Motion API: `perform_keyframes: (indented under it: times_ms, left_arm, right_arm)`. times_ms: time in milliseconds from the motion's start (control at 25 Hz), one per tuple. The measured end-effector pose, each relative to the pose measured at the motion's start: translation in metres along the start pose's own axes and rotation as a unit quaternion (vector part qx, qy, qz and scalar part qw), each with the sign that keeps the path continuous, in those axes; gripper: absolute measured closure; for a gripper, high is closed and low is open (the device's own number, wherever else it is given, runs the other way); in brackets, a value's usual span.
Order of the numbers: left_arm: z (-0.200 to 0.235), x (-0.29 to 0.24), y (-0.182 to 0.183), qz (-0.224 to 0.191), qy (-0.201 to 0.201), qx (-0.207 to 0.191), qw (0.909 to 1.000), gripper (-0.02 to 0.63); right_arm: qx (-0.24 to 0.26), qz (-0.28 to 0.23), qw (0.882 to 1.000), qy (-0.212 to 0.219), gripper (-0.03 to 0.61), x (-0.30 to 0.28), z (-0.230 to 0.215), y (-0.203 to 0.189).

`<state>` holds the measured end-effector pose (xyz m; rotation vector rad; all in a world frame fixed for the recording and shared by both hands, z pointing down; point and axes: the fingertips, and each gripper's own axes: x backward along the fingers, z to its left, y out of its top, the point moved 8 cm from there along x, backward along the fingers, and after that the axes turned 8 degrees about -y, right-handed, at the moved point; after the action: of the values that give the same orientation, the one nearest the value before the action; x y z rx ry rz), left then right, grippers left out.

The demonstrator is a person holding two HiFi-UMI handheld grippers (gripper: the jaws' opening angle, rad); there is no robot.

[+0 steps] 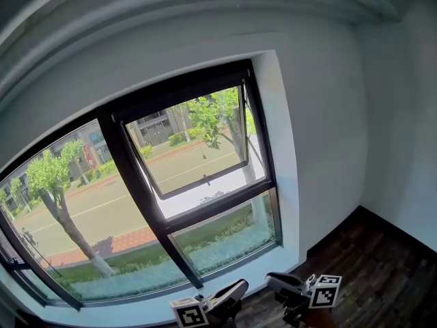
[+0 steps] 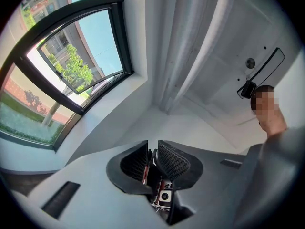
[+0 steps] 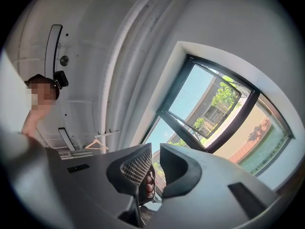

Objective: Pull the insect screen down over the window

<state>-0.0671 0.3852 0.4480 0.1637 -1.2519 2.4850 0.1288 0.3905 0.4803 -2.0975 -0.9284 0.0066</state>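
Two grippers low at the bottom of the head view, side by side, well apart from the glass, both aimed toward the window. On the left gripper [image 2: 152,149], jaws parted by a narrow gap, meshed pads facing each other, nothing between them. On the right gripper [image 3: 156,151], jaws parted the same way, nothing clamped, only frame and sky seen through the gap. At the very bottom edge, the left marker cube [image 1: 190,313]; a little higher, the right marker cube [image 1: 326,290]. Under and to the right of them, dark wood floor [image 1: 372,258]. Just ahead, a white sill [image 1: 252,268], then white wall [image 1: 328,135]. Set in that wall, the window [image 1: 136,176] with its dark frame: a wide fixed pane at left, a low fixed pane at lower right, and above that a sash [image 1: 198,149] hinged at the top and swung outward. No telling where the insect screen sits; not drawn over the opening. Beyond the glass, a hedge, brick pavement, a road, trees [image 1: 51,173] and buildings in sunlight.
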Motion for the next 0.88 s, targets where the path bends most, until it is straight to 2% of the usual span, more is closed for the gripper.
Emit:
perform_keyframes:
  times_ms: [200, 560, 680, 880]
  left_arm:
    - [0.028, -0.01, 0.01, -0.009, -0.007, 0.011, 0.9999, 0.54]
    - [0.097, -0.03, 0.068, -0.033, -0.046, 0.009, 0.9984, 0.54]
    - [0.121, -0.035, 0.094, -0.042, -0.059, 0.001, 0.9974, 0.54]
    - [0.16, -0.04, 0.162, -0.056, -0.08, -0.023, 0.9949, 0.54]
  right_arm:
    - [0.003, -0.001, 1.0, -0.015, 0.54, -0.002, -0.021, 0.012]
    - [0.045, 0.019, 0.998, -0.05, 0.54, -0.058, -0.073, 0.054]
    - [0.062, 0.033, 0.996, -0.052, 0.54, -0.092, -0.083, 0.072]
    - [0.078, 0.049, 0.995, -0.04, 0.54, -0.169, -0.103, 0.108]
